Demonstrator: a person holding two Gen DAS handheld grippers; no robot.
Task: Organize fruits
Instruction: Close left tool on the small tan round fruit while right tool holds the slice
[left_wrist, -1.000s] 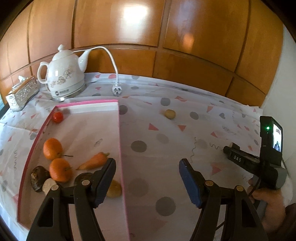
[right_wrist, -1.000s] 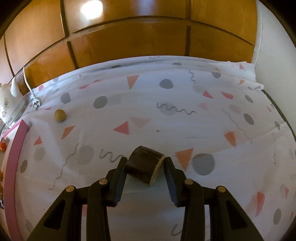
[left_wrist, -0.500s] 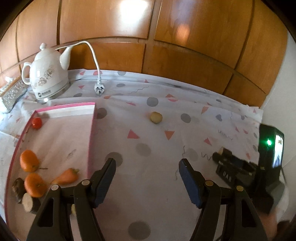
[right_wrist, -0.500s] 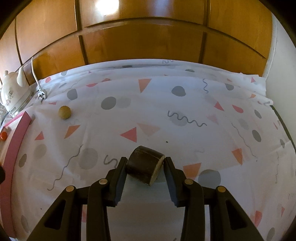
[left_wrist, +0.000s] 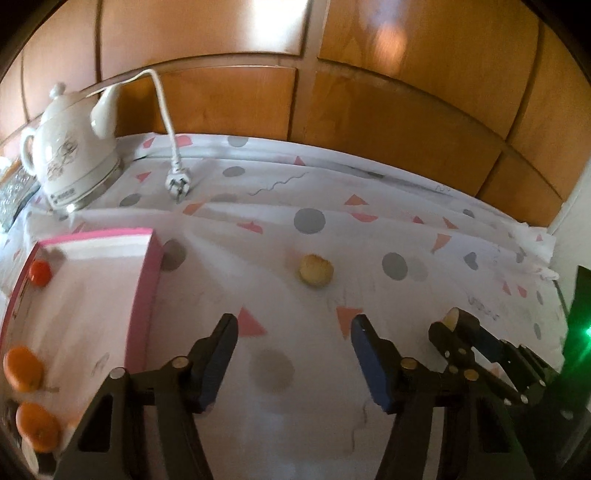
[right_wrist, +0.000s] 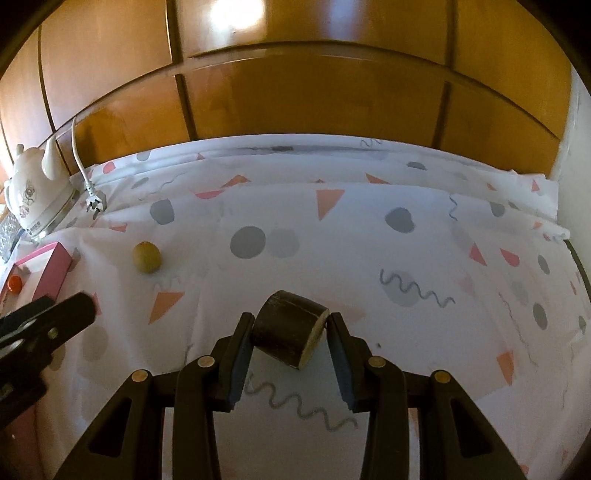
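Observation:
My right gripper (right_wrist: 290, 332) is shut on a short dark-skinned stub with a pale cut end (right_wrist: 290, 338), held above the cloth. It also shows at the right of the left wrist view as the right gripper (left_wrist: 456, 326). My left gripper (left_wrist: 293, 338) has nothing between its fingers and its jaws are closing. A small yellowish round fruit (left_wrist: 316, 271) lies on the cloth just ahead of it, also seen as the round fruit (right_wrist: 147, 256). The pink-rimmed tray (left_wrist: 146, 280) at the left holds a small red fruit (left_wrist: 38, 272) and two oranges (left_wrist: 22, 367).
A white kettle (left_wrist: 72, 158) with a cord and plug (left_wrist: 179, 184) stands at the back left beside a glittery box (left_wrist: 13, 190). Wooden panels (right_wrist: 314, 92) close off the back. The patterned cloth (right_wrist: 332, 236) covers the table; a white wall bounds the right.
My left gripper has swung right, away from the tray toward the yellowish fruit, and its fingers have narrowed. The right gripper has drifted left with the stub in it, nearer the left gripper.

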